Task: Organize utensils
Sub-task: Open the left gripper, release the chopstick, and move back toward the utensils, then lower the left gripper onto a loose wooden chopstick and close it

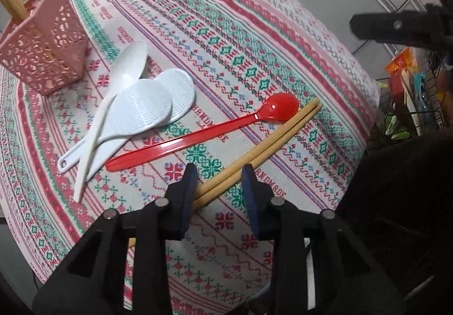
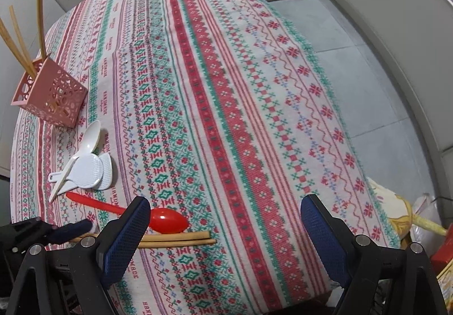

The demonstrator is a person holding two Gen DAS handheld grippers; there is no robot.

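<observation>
A pair of wooden chopsticks (image 1: 263,142) lies on the patterned tablecloth (image 1: 226,31), its near end between the fingers of my left gripper (image 1: 219,173), which is open around it. A red spoon (image 1: 198,136) lies beside the chopsticks. White rice paddles (image 1: 147,114) and a white spoon (image 1: 127,68) lie left of it. A pink perforated holder (image 1: 45,54) with chopsticks in it stands at the far left. My right gripper (image 2: 226,215) is open and empty above the cloth; the chopsticks (image 2: 175,238), red spoon (image 2: 167,220) and holder (image 2: 53,94) show to its left.
The table's right edge drops to a tiled floor (image 2: 354,60). A wire rack with packaged goods (image 1: 407,88) stands right of the table. A yellow and white bag (image 2: 396,210) sits by the table's near right corner.
</observation>
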